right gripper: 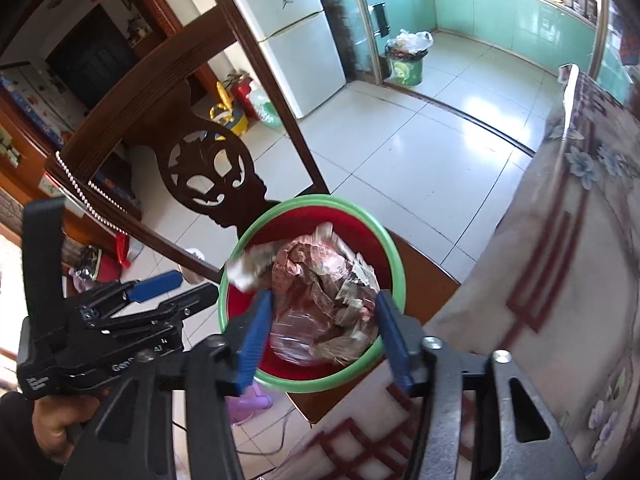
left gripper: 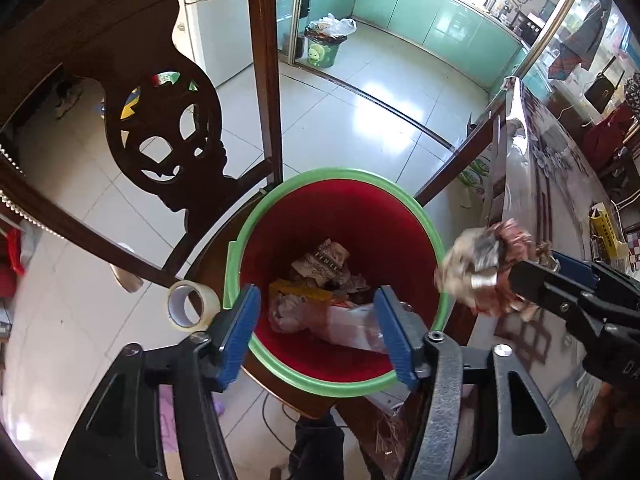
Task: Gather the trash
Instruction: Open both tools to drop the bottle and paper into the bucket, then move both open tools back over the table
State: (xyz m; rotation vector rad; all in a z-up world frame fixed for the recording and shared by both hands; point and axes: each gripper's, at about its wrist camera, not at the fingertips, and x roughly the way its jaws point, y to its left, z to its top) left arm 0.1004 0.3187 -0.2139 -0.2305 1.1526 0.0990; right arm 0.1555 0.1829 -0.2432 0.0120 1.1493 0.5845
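White floor tiles (right gripper: 420, 152) run back toward a green-fronted kitchen, and nearer us stands a dark carved chair (left gripper: 160, 128), with a flower-patterned table (right gripper: 580, 240) along our right. On the chair seat sits the red bin (left gripper: 400, 224) with its green rim, already holding crumpled paper (left gripper: 324, 262) and wrappers; a roll of tape (left gripper: 192, 306) rests just beside it.

We judge the step in hand to be the drop. Our right gripper (right gripper: 322, 328) pinches a crumpled wad of trash (right gripper: 320, 280) between its blue pads, and from the left wrist view that wad hangs at the bin's right rim, partly outside it. The next move calls for carrying it inward over the opening, then spreading the jaws so it falls clear of the rim.

Our left gripper (left gripper: 316, 328) hovers over the bin's near side, angled down into it, its jaws spread wide and holding nothing.
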